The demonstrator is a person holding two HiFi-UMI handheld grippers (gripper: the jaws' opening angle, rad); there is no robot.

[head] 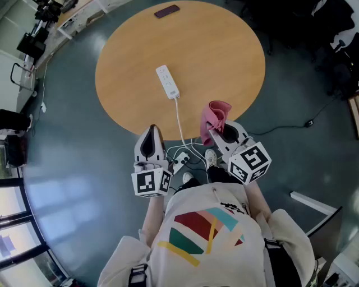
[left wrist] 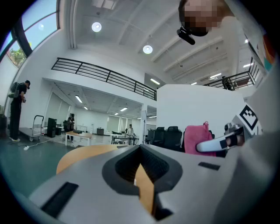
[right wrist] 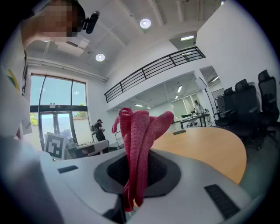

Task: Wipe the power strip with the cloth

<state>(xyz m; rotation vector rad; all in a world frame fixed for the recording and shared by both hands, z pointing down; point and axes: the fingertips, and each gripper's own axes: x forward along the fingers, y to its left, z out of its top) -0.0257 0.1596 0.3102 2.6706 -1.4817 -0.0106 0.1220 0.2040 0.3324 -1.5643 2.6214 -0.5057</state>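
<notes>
Head view is the only one that shows me the power strip (head: 167, 82) plainly. It lies white and slanted on the round wooden worktop (head: 213, 50), and its cord (head: 179, 120) runs off the near edge toward my feet. My left gripper (head: 151, 131) sits on the near side of the power strip, its tip about at the worktop's rim. My right gripper (head: 216, 132) is near and to the right of the power strip, with the pink cloth (head: 215, 116) standing up from it, well apart from the strip. Beyond the power strip, at the far rim, lies a dark flat thing (head: 166, 10).

Left gripper view shows what the head view cannot: my left gripper's (left wrist: 141, 152) jaws are pressed together, with only a sliver of worktop showing through the notch. Off to the right in that view, the cloth (left wrist: 195, 138) hangs upright at my other gripper (left wrist: 218, 142).

Right gripper view settles the grip. My right gripper's (right wrist: 139, 161) jaws are pinching the cloth (right wrist: 141, 127), which is bunched in folds that rise above them and trail a little below. That view also shows the dark flat thing (right wrist: 179, 131) on the worktop (right wrist: 210, 146), with office chairs (right wrist: 245, 98) behind.
</notes>
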